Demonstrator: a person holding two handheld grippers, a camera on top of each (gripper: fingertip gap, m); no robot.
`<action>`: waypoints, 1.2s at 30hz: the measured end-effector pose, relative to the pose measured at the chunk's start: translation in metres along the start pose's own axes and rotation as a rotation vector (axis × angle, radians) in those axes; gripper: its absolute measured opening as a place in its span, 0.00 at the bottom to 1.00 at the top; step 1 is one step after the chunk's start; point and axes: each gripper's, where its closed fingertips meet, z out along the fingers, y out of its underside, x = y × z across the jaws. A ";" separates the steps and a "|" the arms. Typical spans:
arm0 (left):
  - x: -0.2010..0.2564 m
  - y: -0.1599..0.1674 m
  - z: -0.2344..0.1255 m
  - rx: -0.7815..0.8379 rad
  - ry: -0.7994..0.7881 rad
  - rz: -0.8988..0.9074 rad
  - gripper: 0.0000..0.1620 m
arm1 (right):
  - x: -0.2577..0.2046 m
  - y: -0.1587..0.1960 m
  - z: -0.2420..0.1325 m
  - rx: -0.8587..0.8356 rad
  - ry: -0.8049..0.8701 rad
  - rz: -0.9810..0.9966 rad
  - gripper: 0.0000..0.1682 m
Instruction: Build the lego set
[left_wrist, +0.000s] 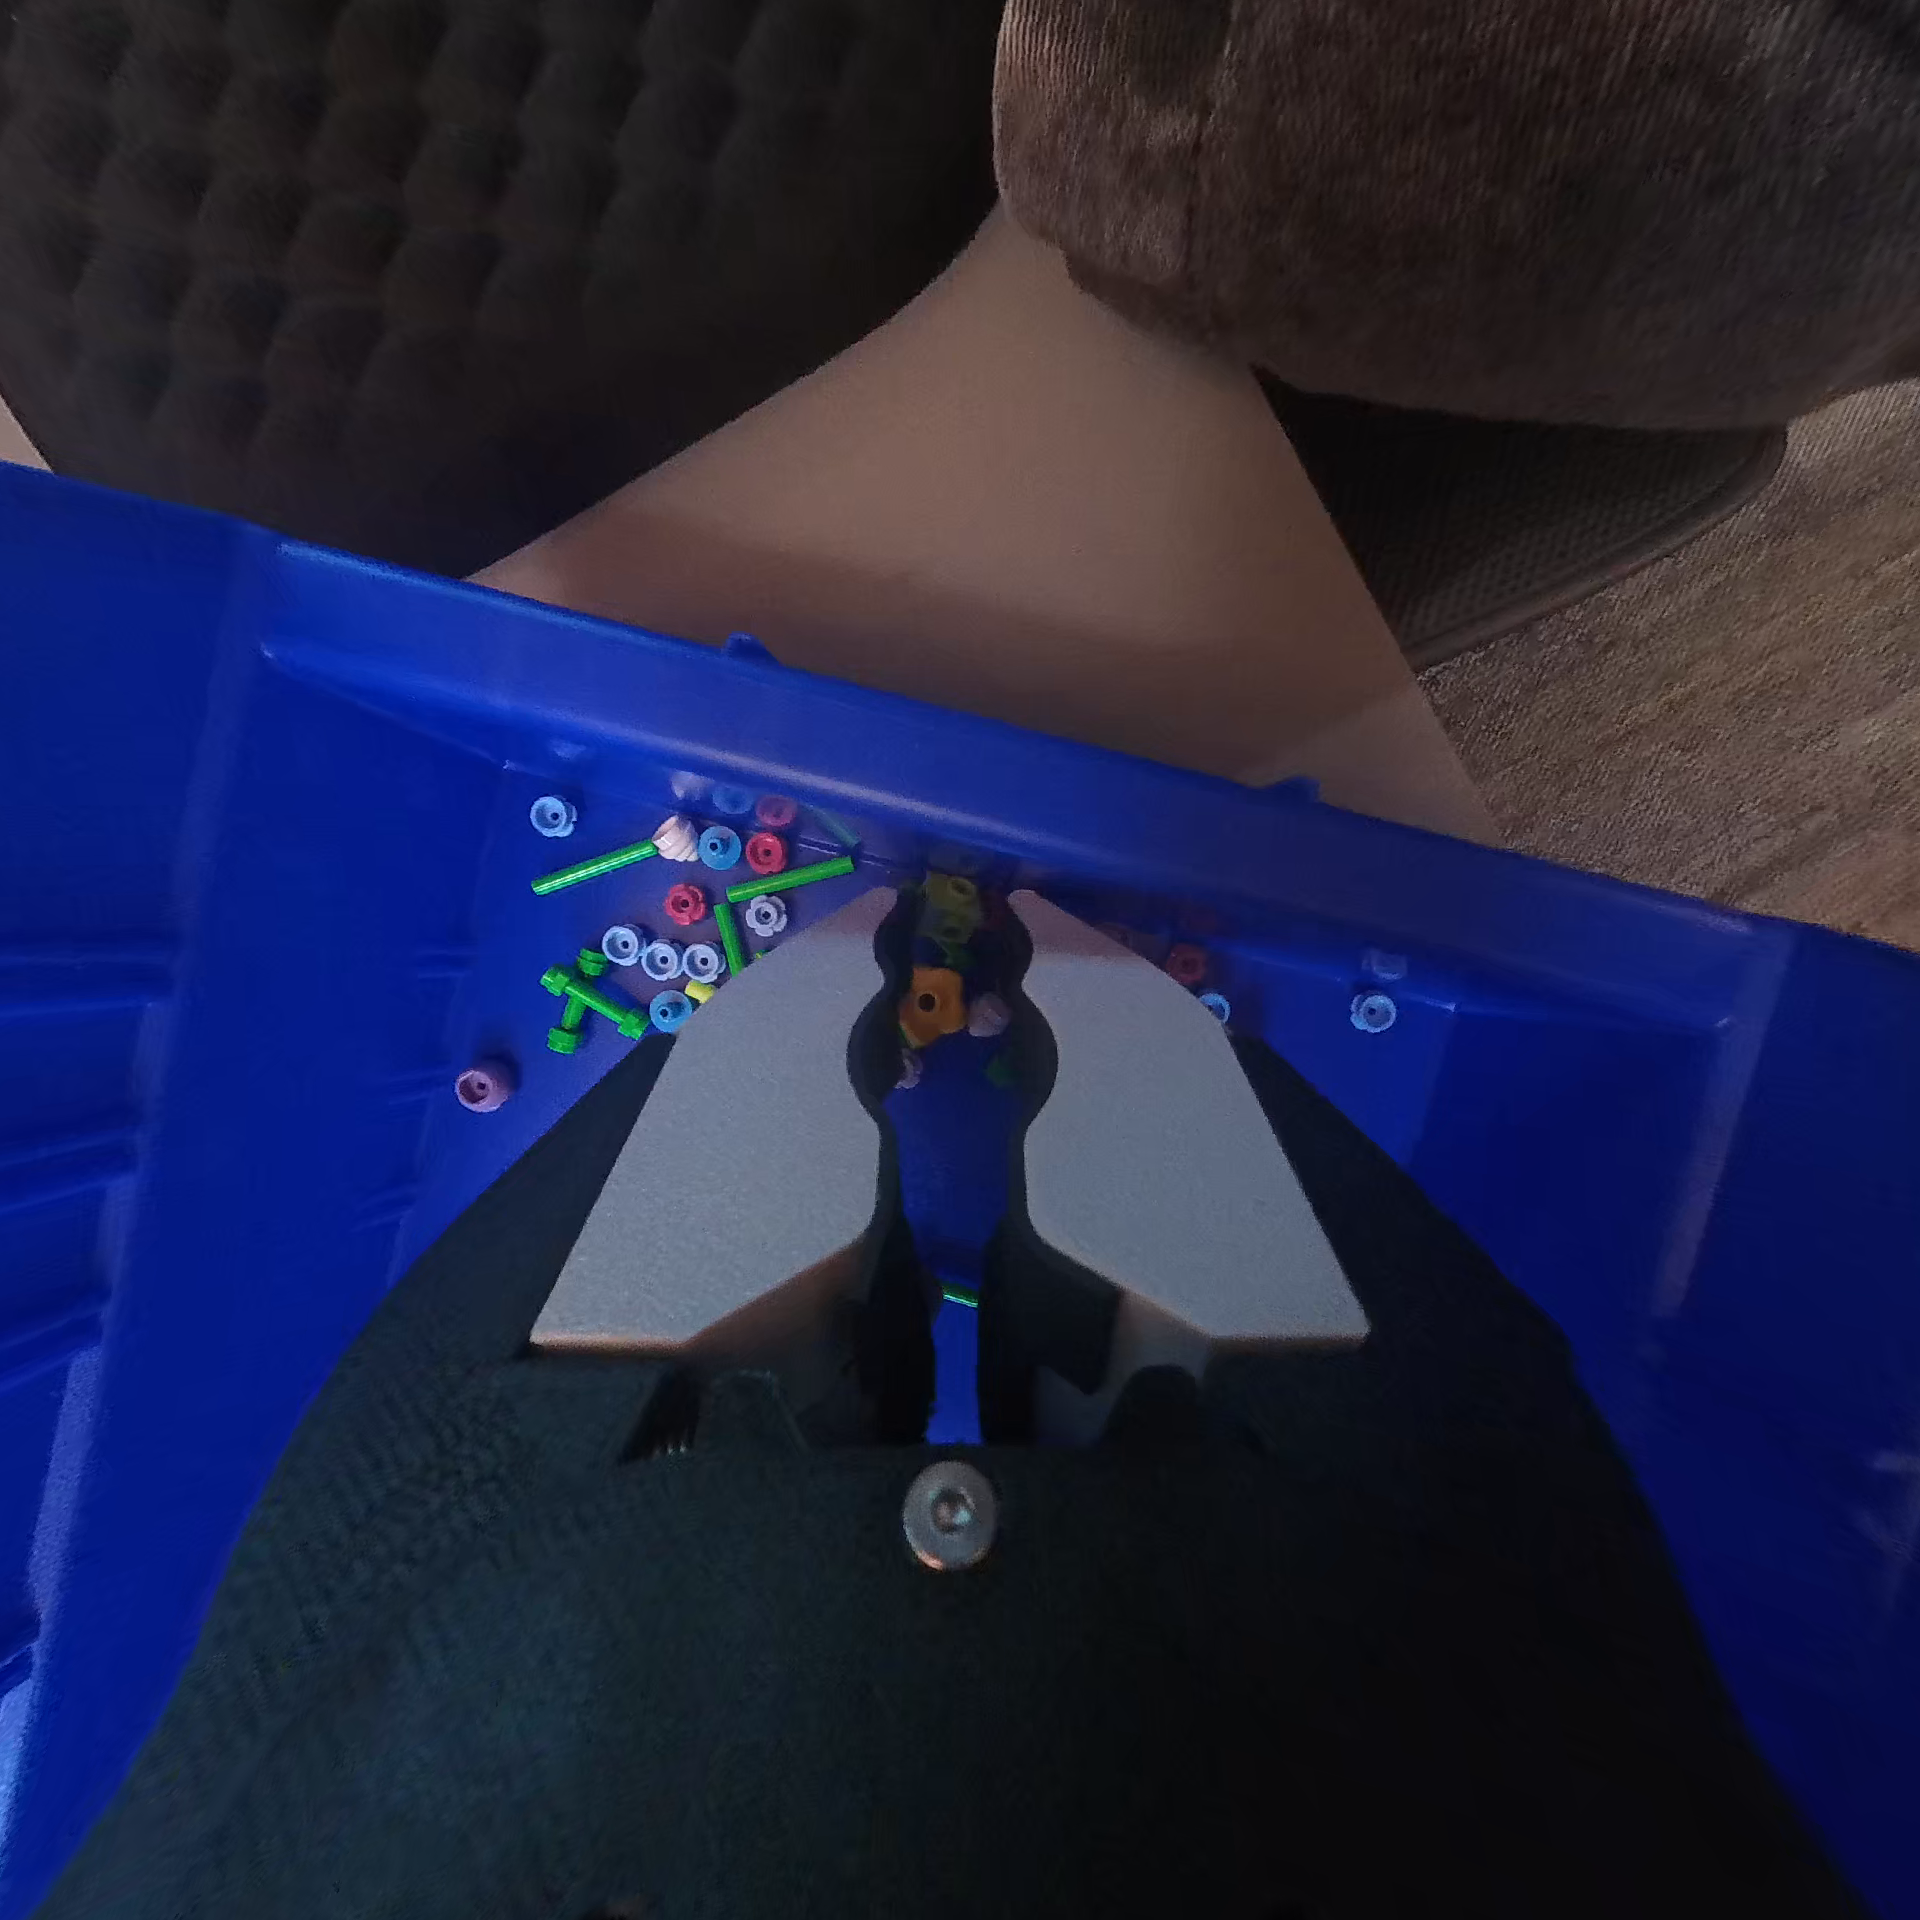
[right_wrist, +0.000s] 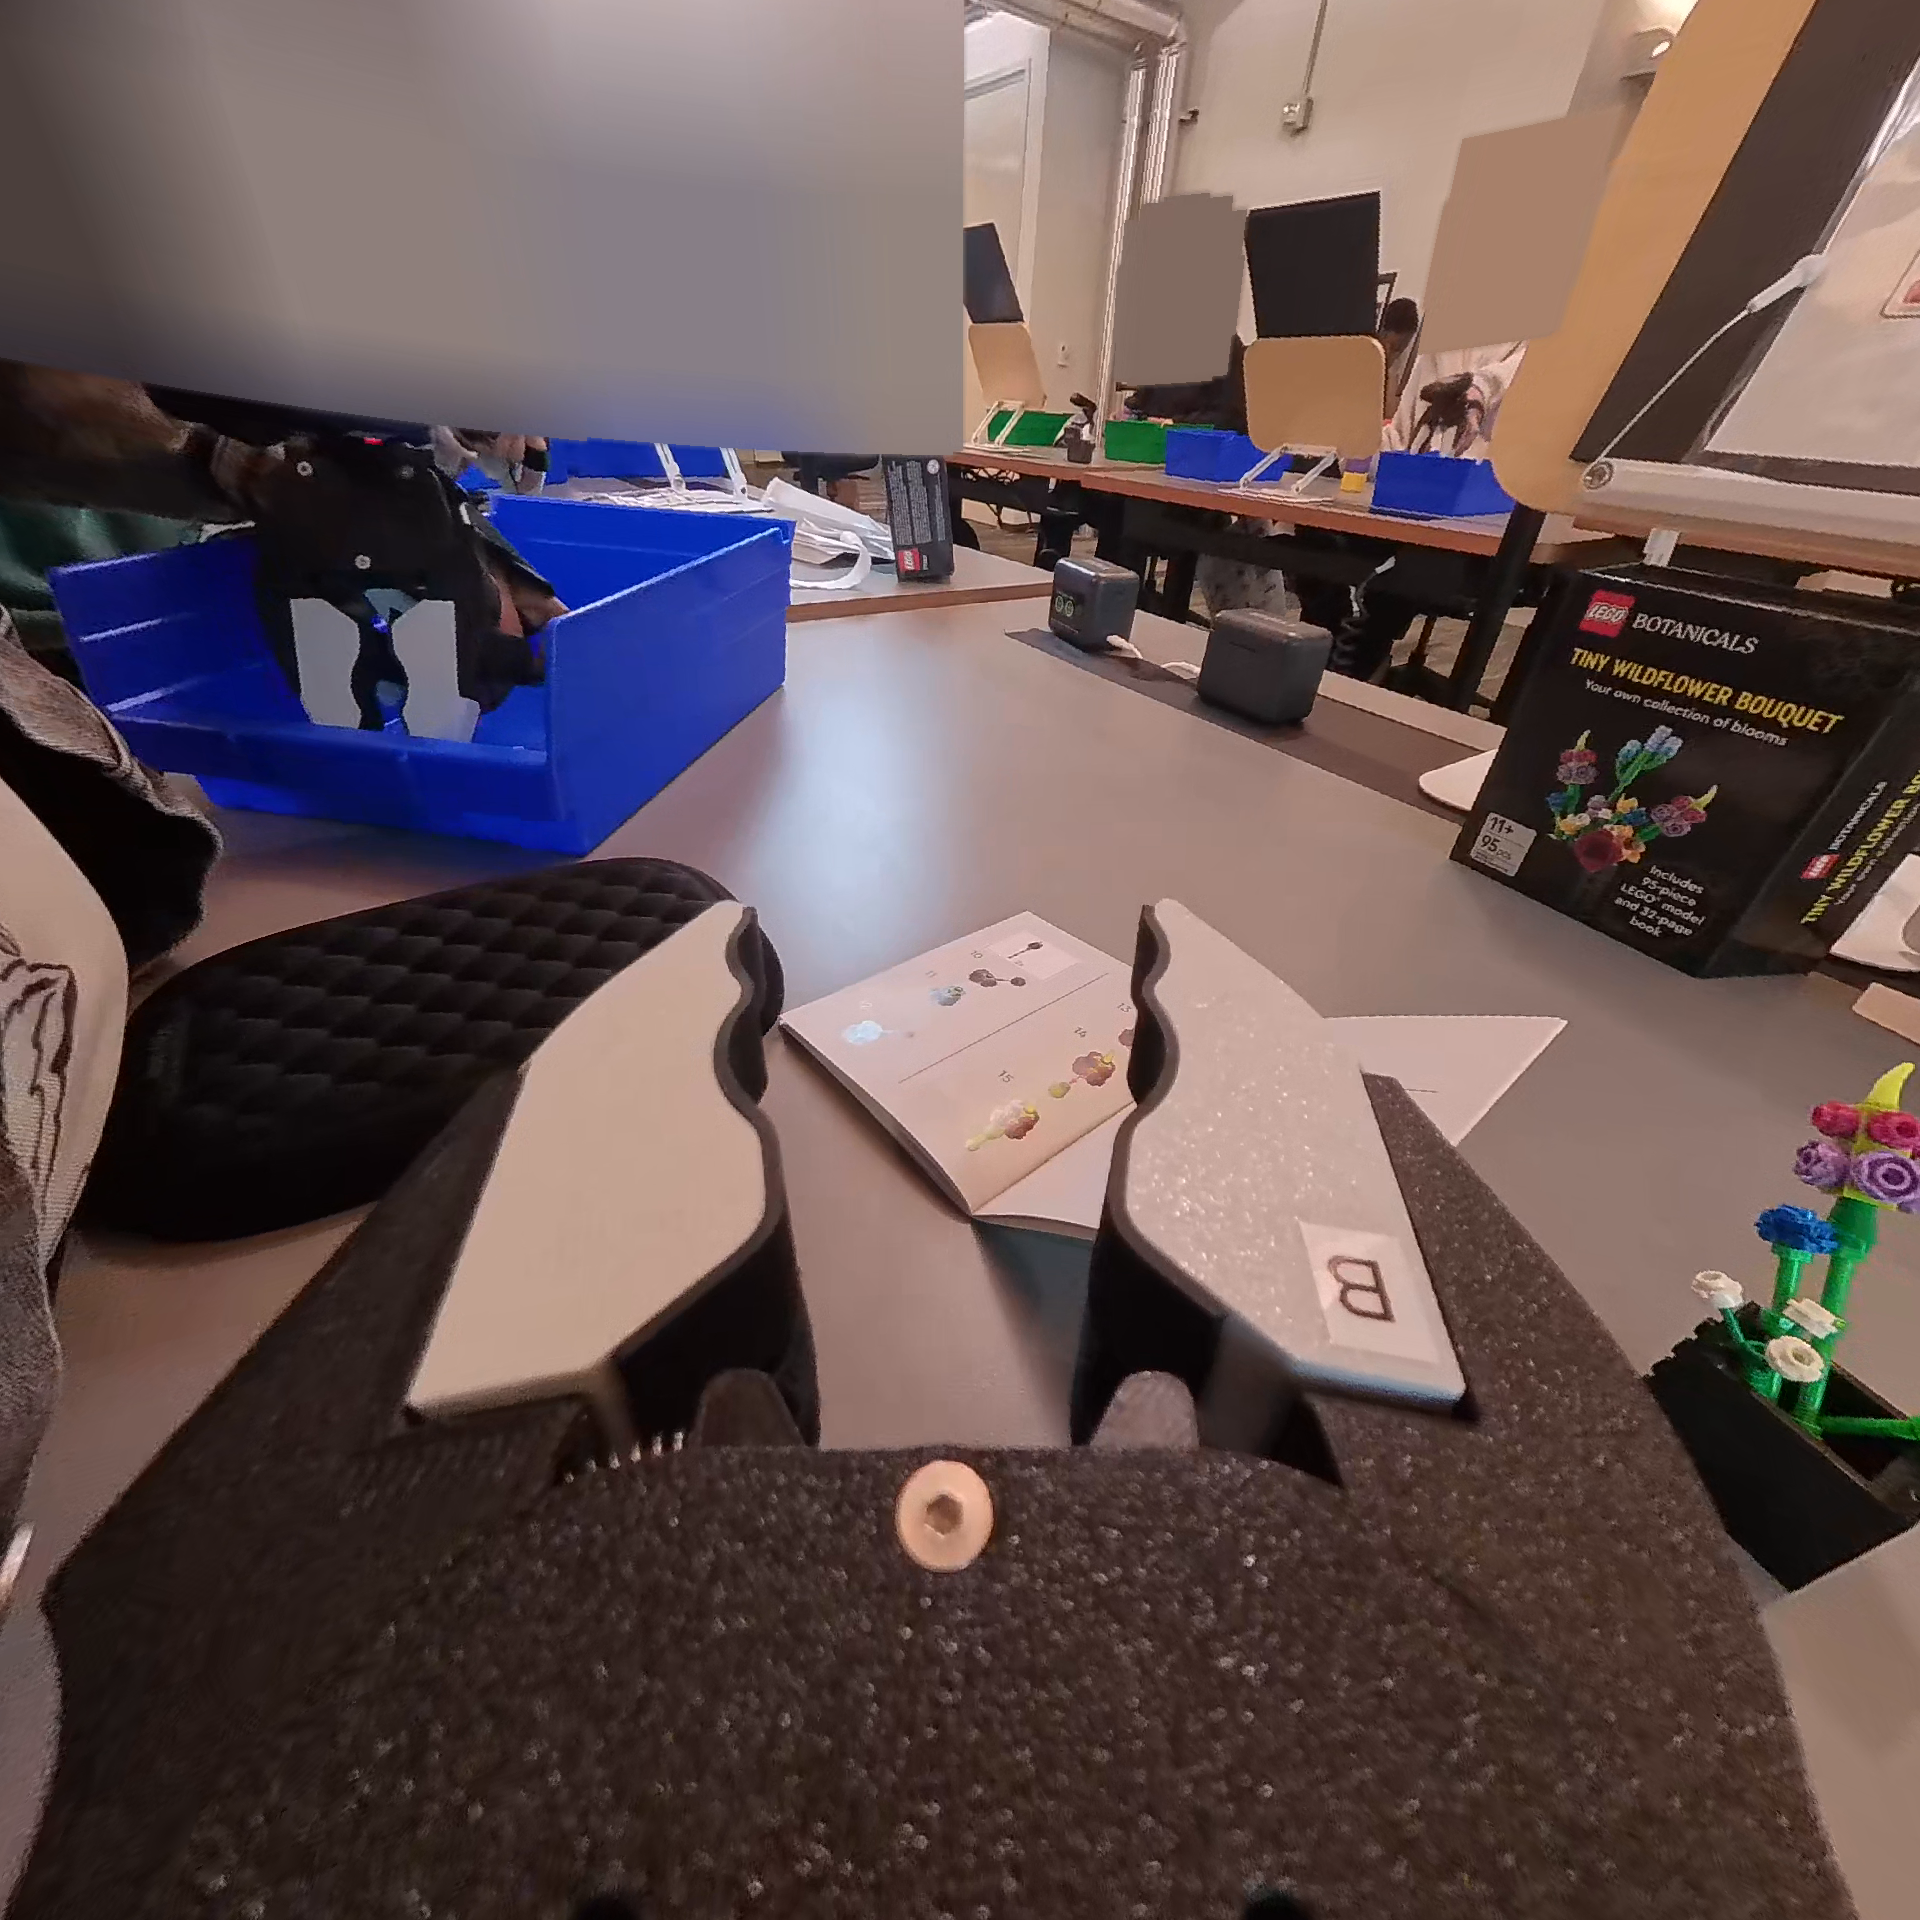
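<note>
My left gripper (left_wrist: 956, 914) is down inside the blue bin (left_wrist: 1039, 790), near its far wall. Its jaws are nearly closed, with a lime-green piece (left_wrist: 951, 899) pinched between the tips. An orange flower piece (left_wrist: 928, 1006) lies under the gap. Loose blue, red and white flower studs (left_wrist: 717, 847) and green stems (left_wrist: 592, 868) lie to the left. My right gripper (right_wrist: 948, 920) is open and empty above the table, over the open instruction booklet (right_wrist: 977, 1060). A part-built flower bouquet (right_wrist: 1839, 1247) in a black base stands at the right. The left gripper (right_wrist: 379, 665) also shows in that view.
The set's black box (right_wrist: 1683, 769) stands at the right back. A black quilted pad (right_wrist: 364, 1039) lies left of my right gripper, beside the bin (right_wrist: 644, 665). Two grey devices (right_wrist: 1262, 665) sit mid-table. Other tables with bins and people are behind. The left gripper's tips are roughly 35 centimetres from the right gripper's. To the part-built flower bouquet (right_wrist: 1839, 1247): right tips about 15 centimetres, left tips about 50 centimetres.
</note>
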 end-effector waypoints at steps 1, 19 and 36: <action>0.000 0.000 -0.001 0.002 -0.001 -0.008 0.08 | 0.000 0.000 0.000 0.000 0.000 -0.002 0.41; -0.002 -0.003 -0.006 0.046 -0.010 -0.078 0.09 | -0.002 0.001 0.001 -0.010 -0.008 -0.016 0.39; -0.026 -0.009 -0.027 0.057 -0.171 -0.154 0.06 | -0.004 -0.001 0.000 0.004 -0.019 -0.019 0.39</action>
